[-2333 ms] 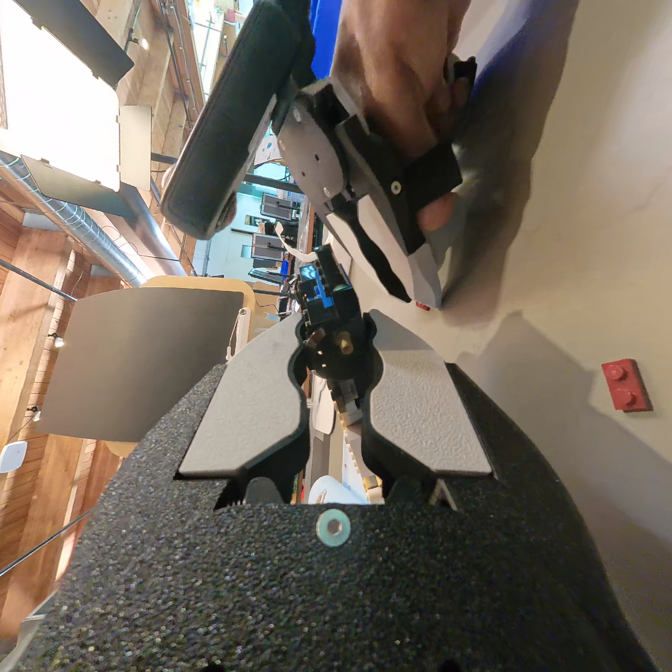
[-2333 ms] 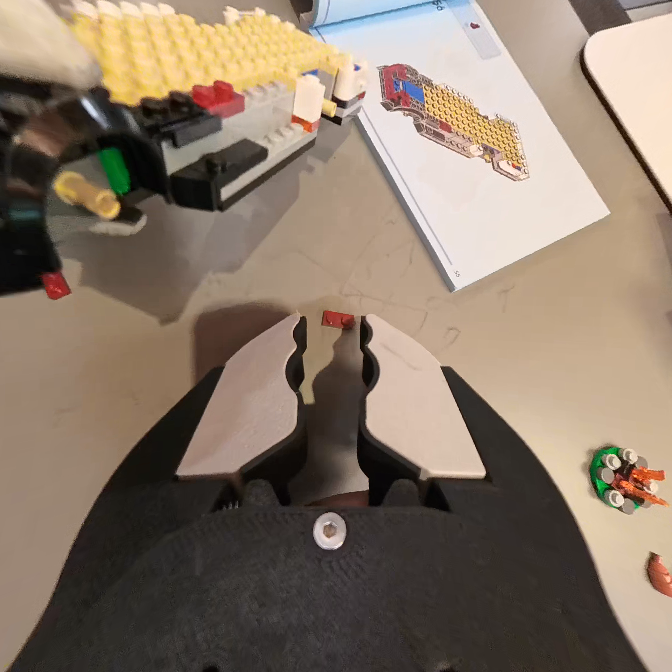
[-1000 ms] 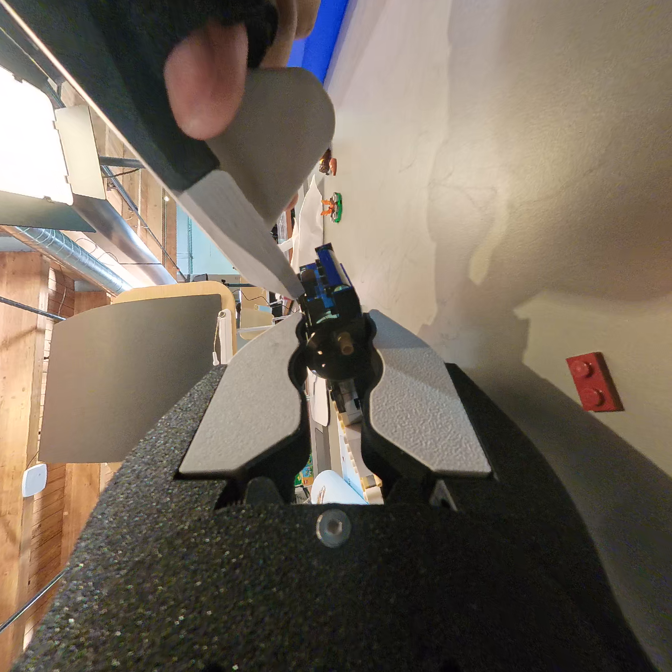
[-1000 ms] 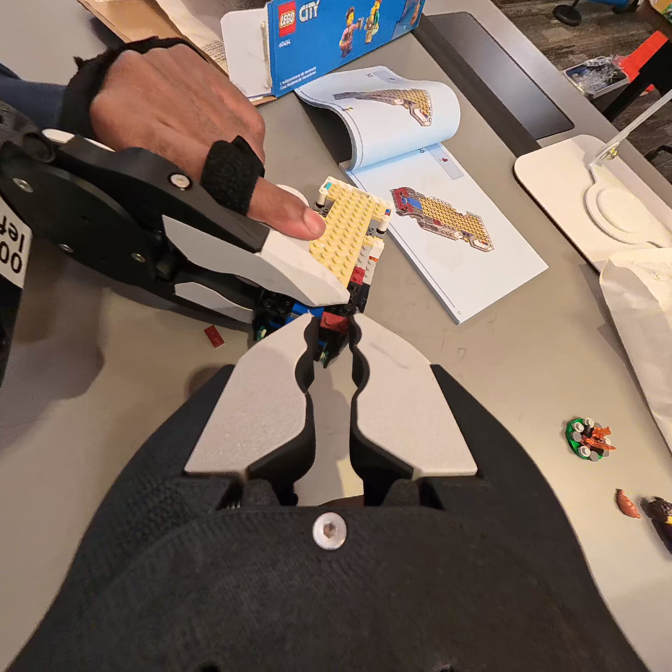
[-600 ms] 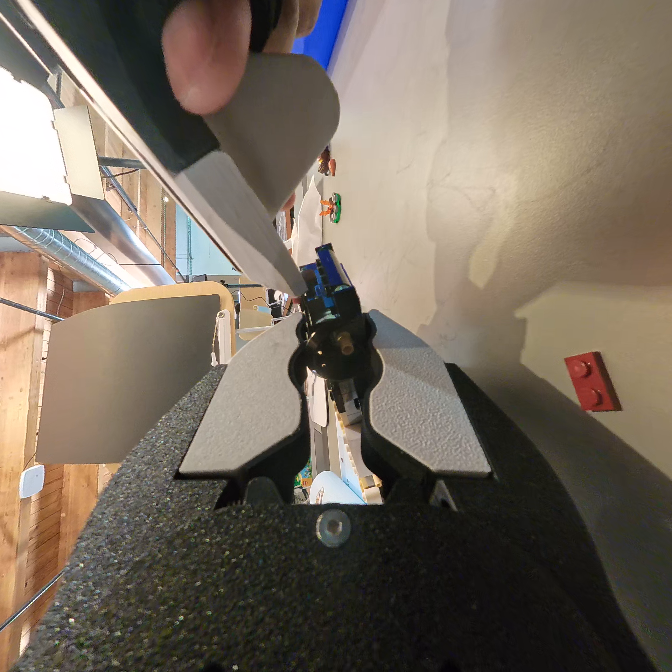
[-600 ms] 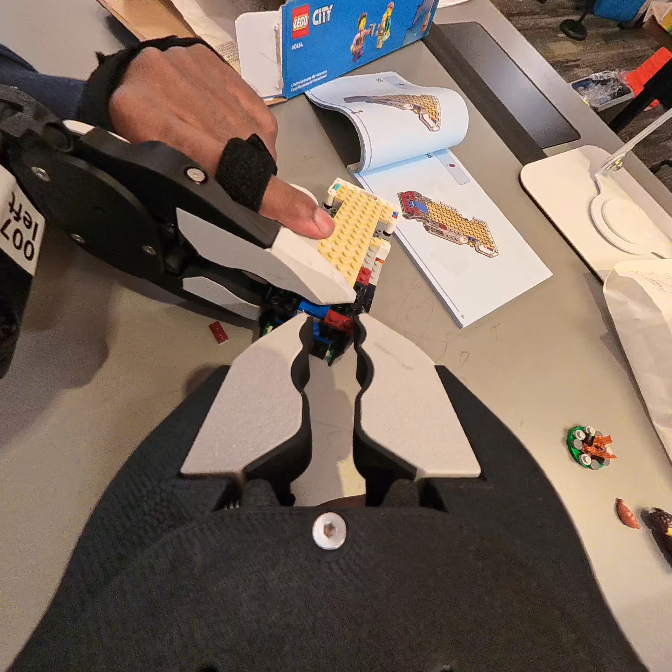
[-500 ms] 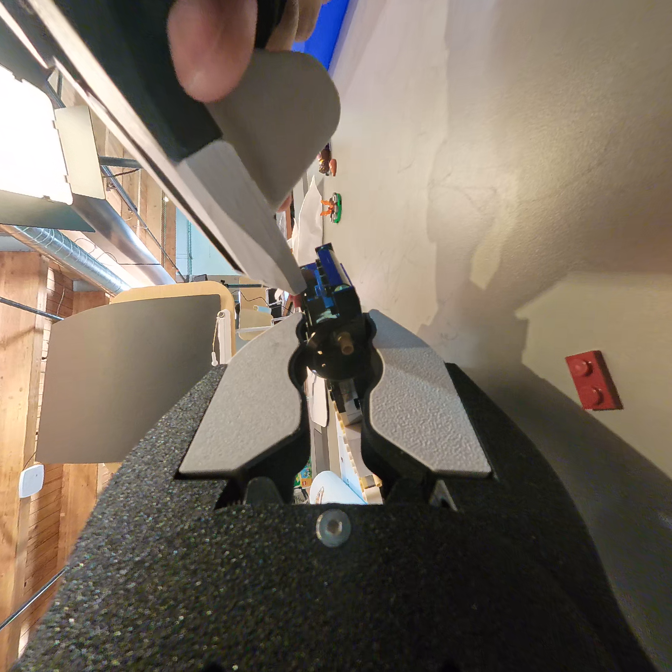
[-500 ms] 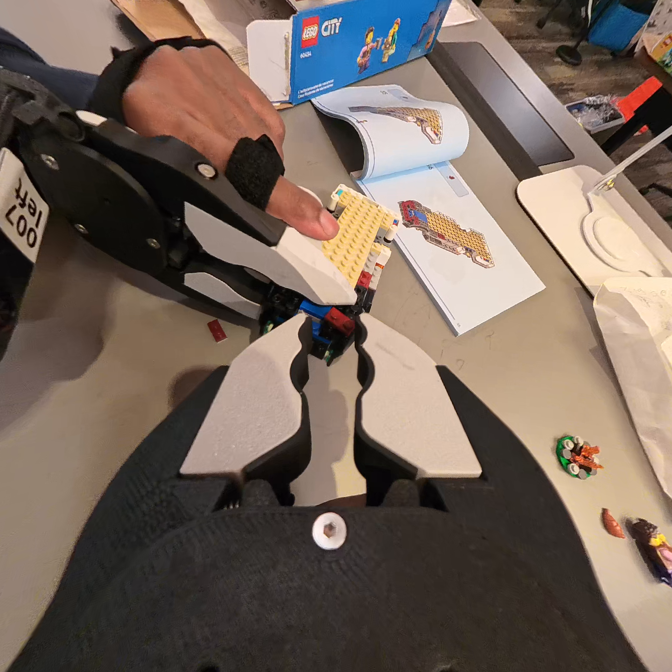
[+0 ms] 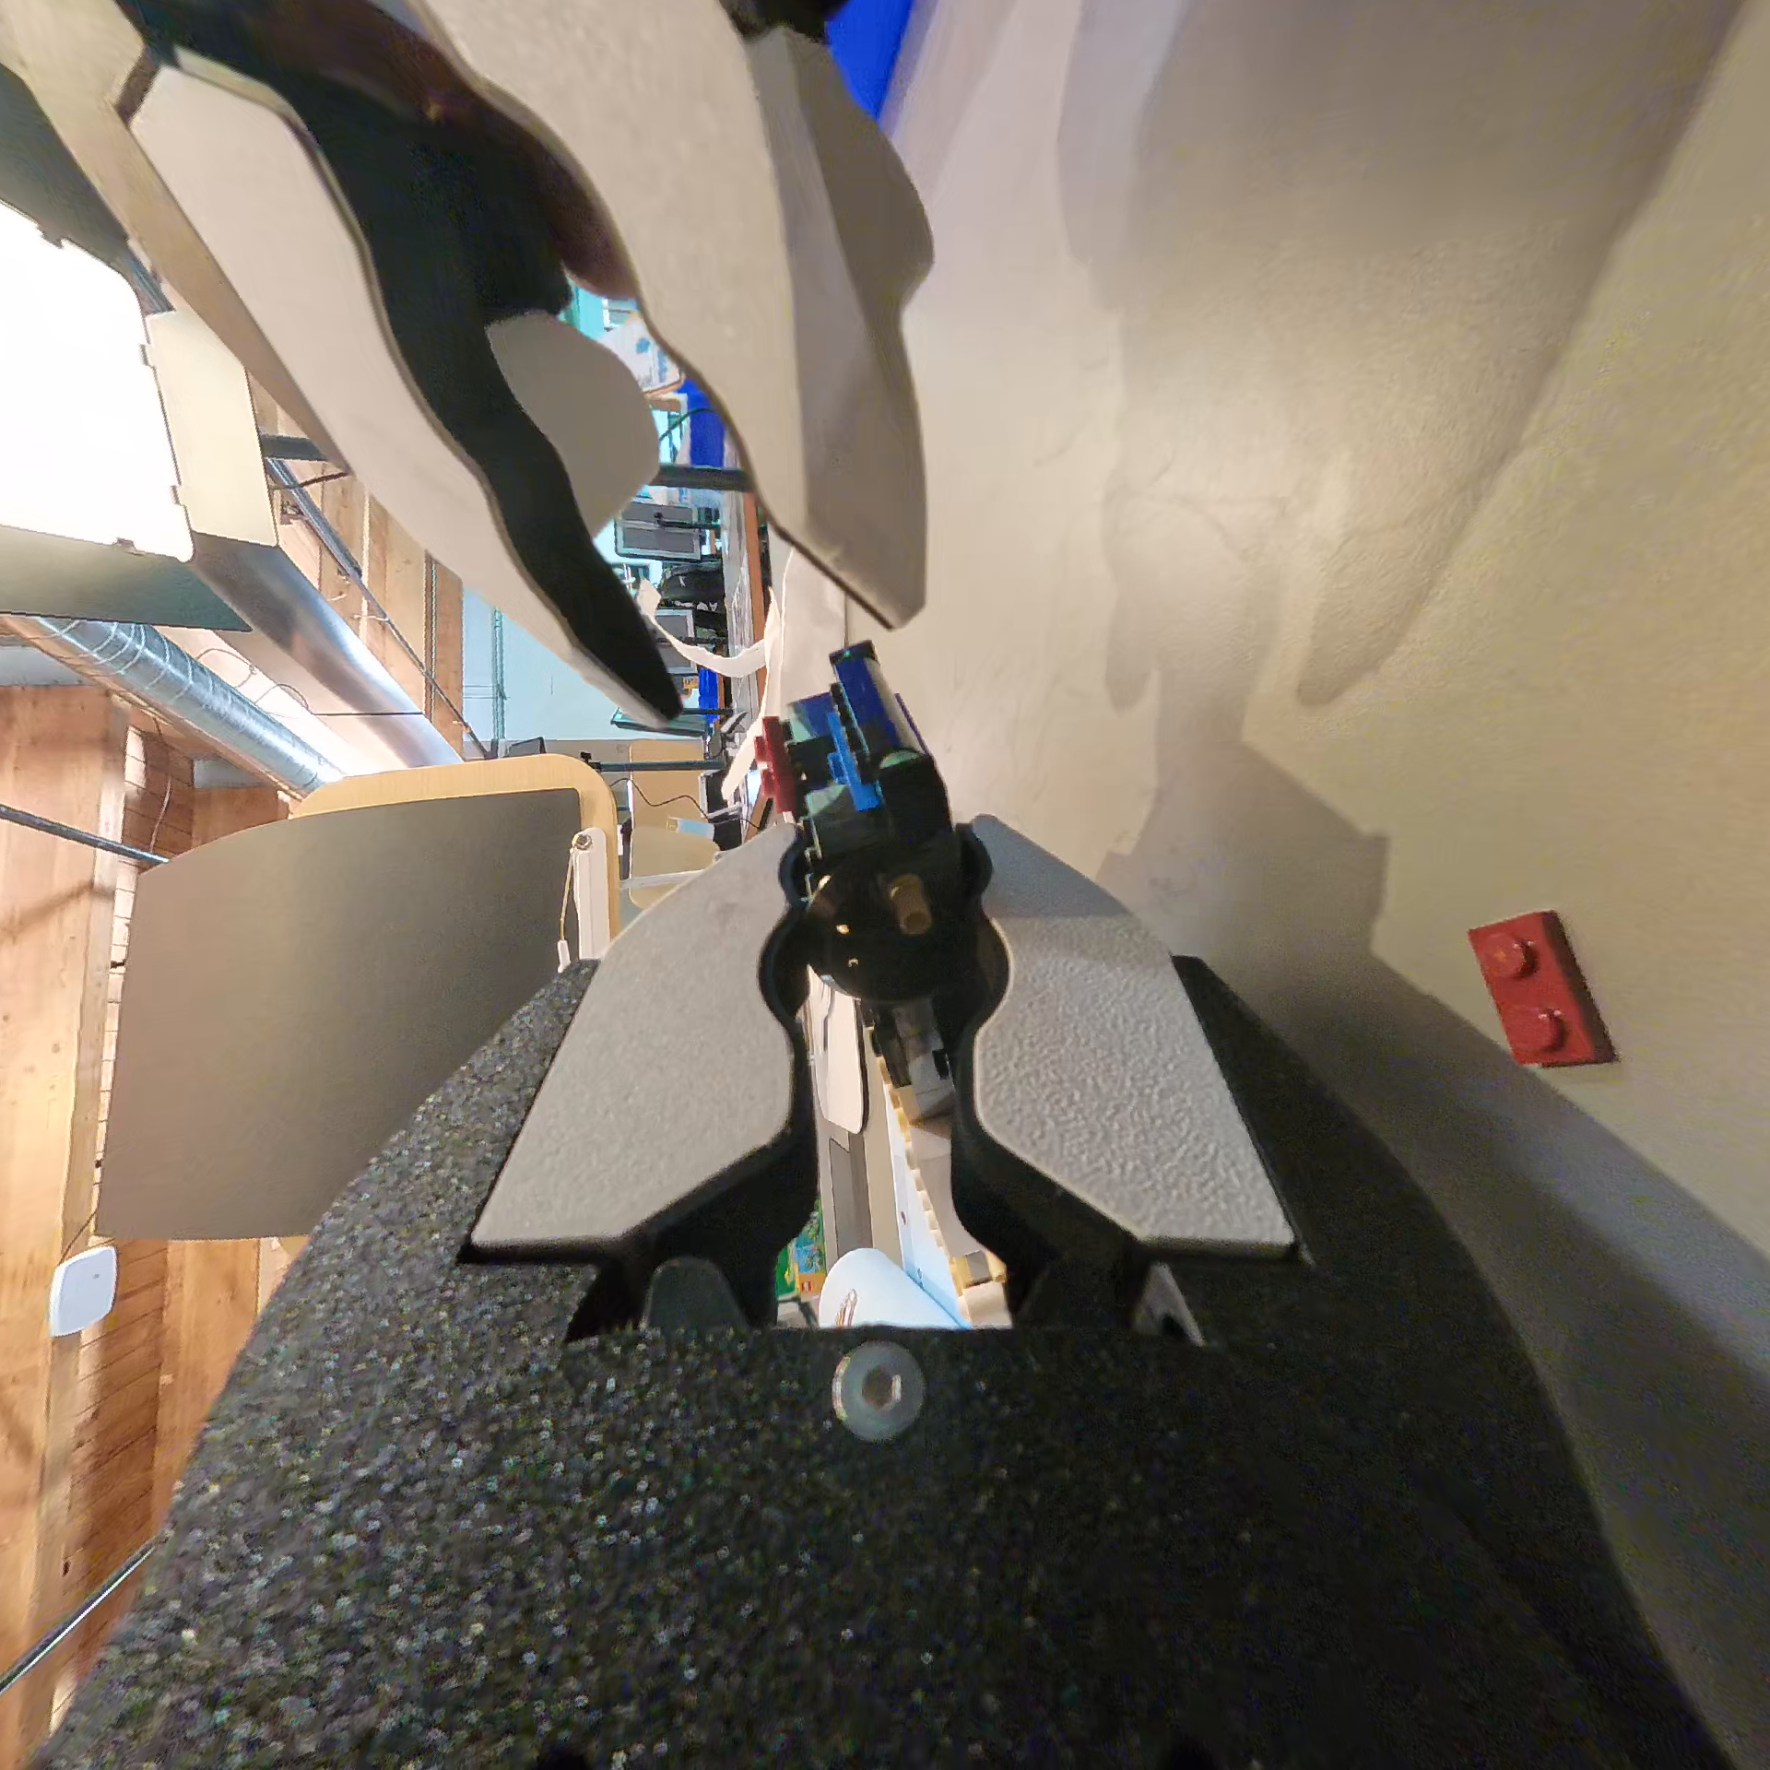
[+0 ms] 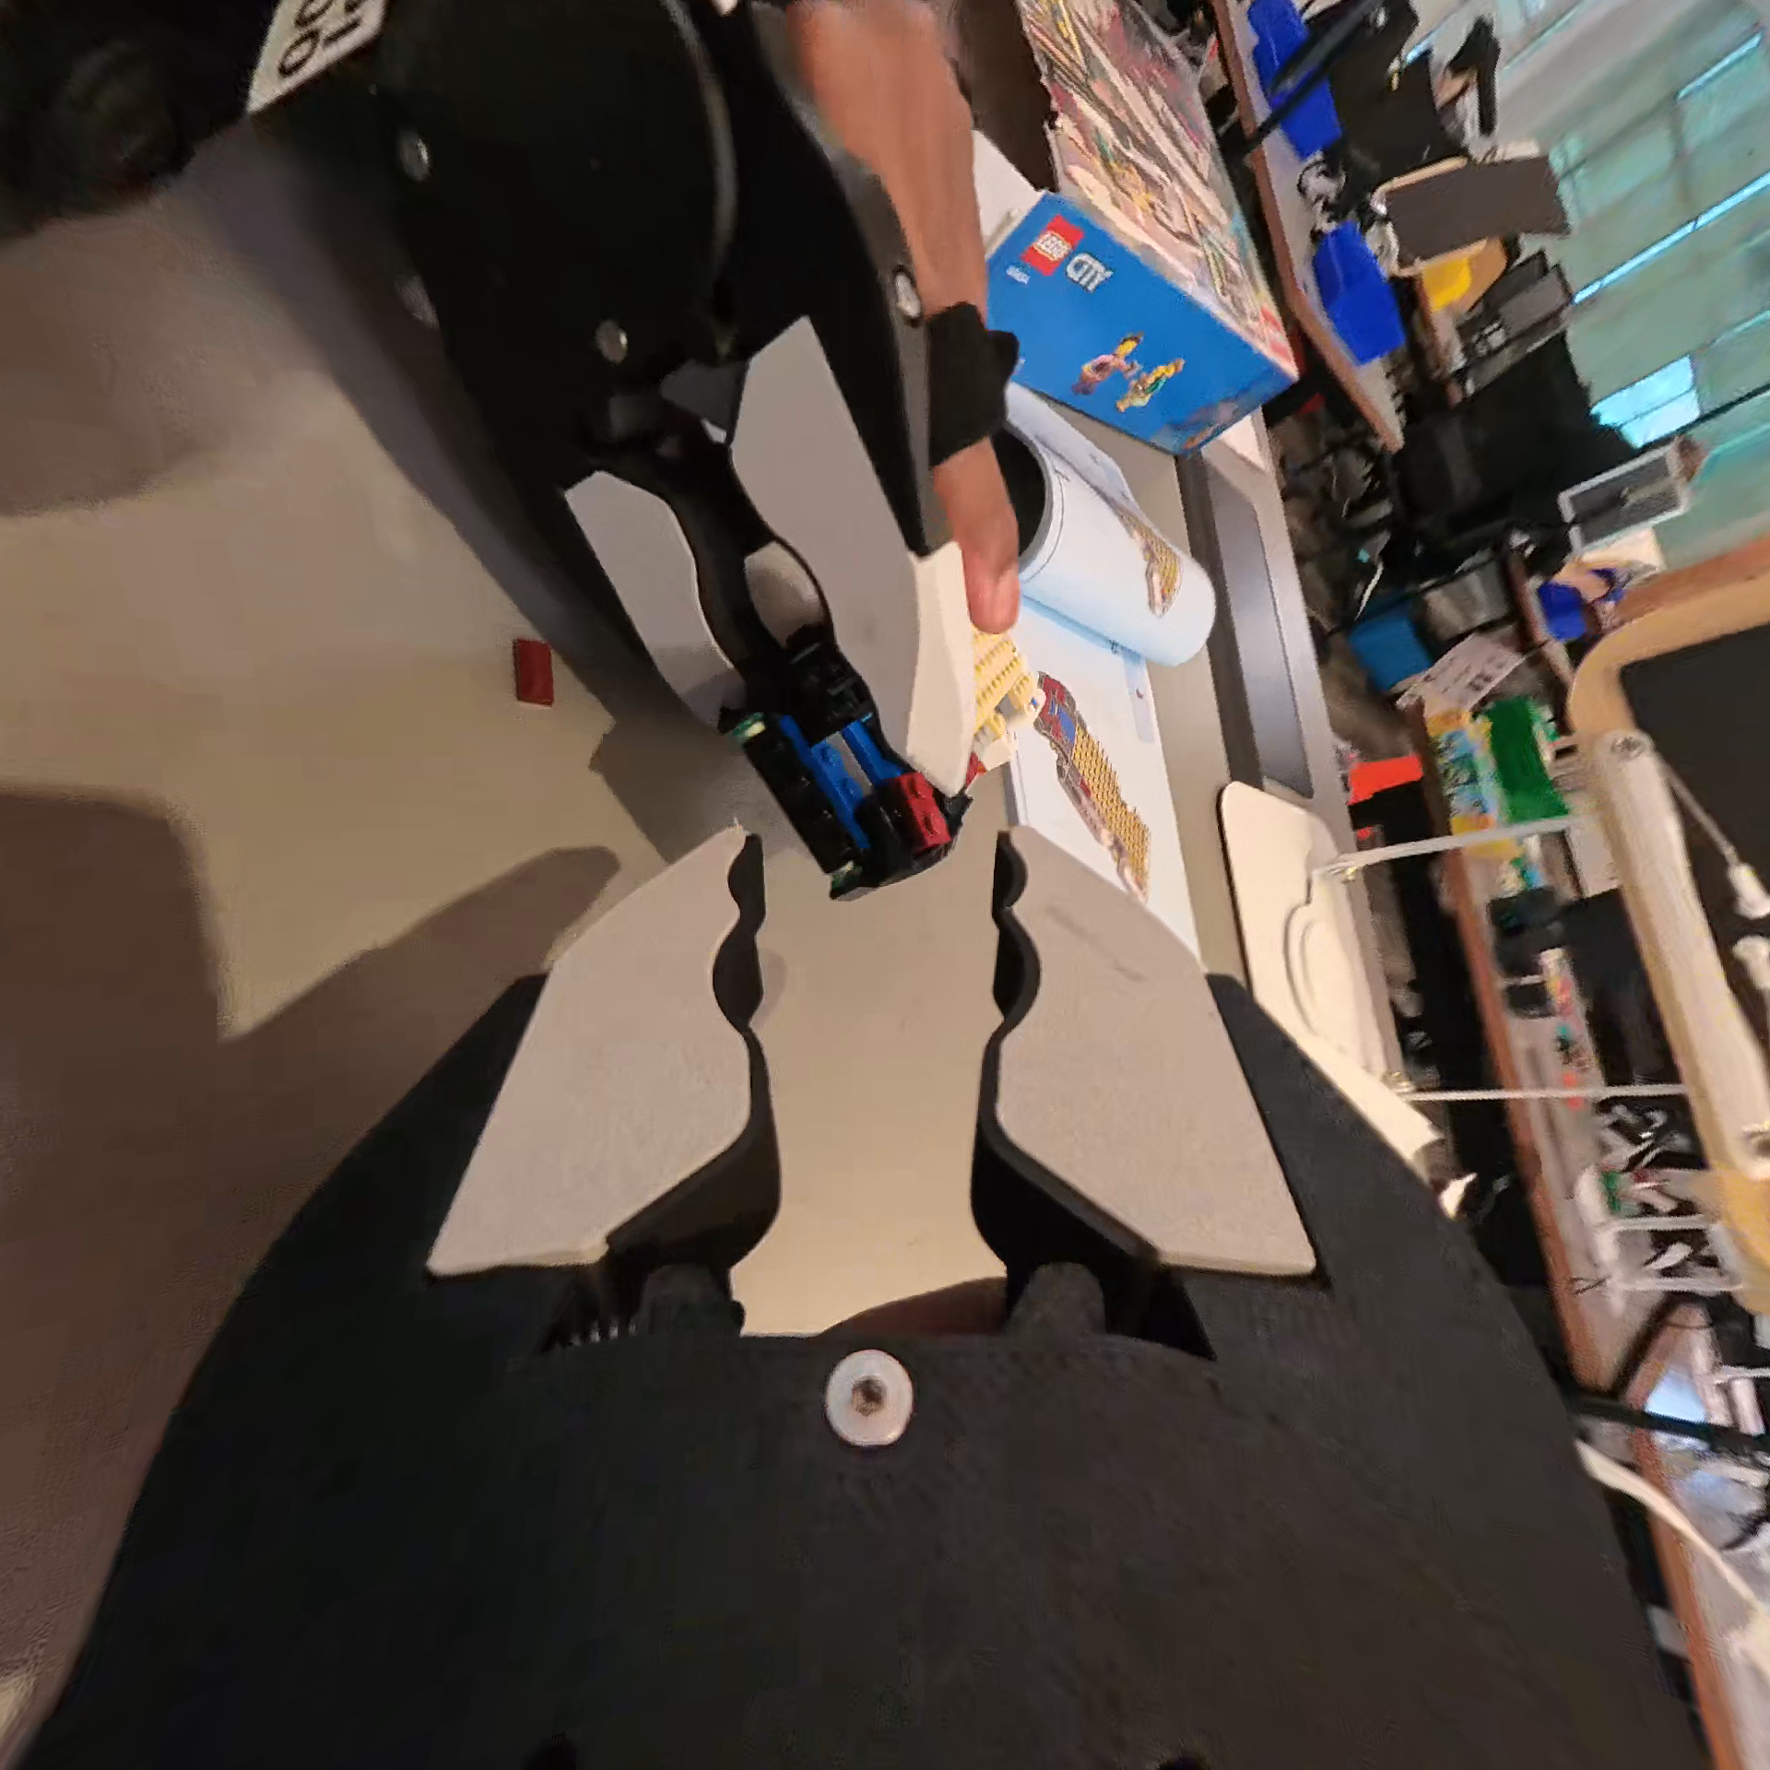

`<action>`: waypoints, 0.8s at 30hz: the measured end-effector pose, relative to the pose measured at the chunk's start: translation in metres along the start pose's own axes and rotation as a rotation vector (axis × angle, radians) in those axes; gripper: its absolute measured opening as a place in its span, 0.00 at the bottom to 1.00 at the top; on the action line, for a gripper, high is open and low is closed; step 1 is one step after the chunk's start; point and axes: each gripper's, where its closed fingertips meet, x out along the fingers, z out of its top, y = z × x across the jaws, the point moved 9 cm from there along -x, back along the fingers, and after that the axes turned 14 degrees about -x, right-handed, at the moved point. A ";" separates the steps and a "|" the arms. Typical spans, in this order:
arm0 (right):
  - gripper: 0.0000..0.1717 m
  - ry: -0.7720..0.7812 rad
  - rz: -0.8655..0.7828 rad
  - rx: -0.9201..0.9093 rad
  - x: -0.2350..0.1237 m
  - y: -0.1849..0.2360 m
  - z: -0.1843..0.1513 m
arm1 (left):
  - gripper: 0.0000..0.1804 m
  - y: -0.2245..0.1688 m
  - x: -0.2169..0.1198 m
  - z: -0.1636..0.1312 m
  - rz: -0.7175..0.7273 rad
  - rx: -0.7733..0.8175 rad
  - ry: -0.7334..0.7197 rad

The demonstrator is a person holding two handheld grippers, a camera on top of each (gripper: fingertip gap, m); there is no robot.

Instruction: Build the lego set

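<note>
The left gripper (image 9: 876, 896) clamps the brick model (image 10: 862, 785) by its black end above the table (image 9: 1437, 383) (steadiness matters here), while the right gripper (image 10: 872, 862) hangs spread and empty just beside its red brick (image 10: 918, 803)

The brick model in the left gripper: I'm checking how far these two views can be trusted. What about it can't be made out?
- Left wrist view: the fingers cover most of the brick model.
- Right wrist view: the left gripper's upper finger hides most of the yellow studded top.
- Right wrist view: motion blur smears the model's fine detail.
</note>
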 end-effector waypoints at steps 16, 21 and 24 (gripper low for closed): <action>0.23 -0.019 -0.007 -0.178 0.010 0.008 0.004 | 0.16 0.001 -0.003 0.004 -0.014 0.000 -0.029; 0.20 -0.021 -0.011 -0.191 0.009 0.009 0.003 | 0.16 0.002 -0.004 0.004 -0.013 0.001 -0.035; 0.19 -0.035 -0.013 -0.192 0.007 0.008 0.002 | 0.16 0.003 -0.005 0.004 -0.013 0.001 -0.036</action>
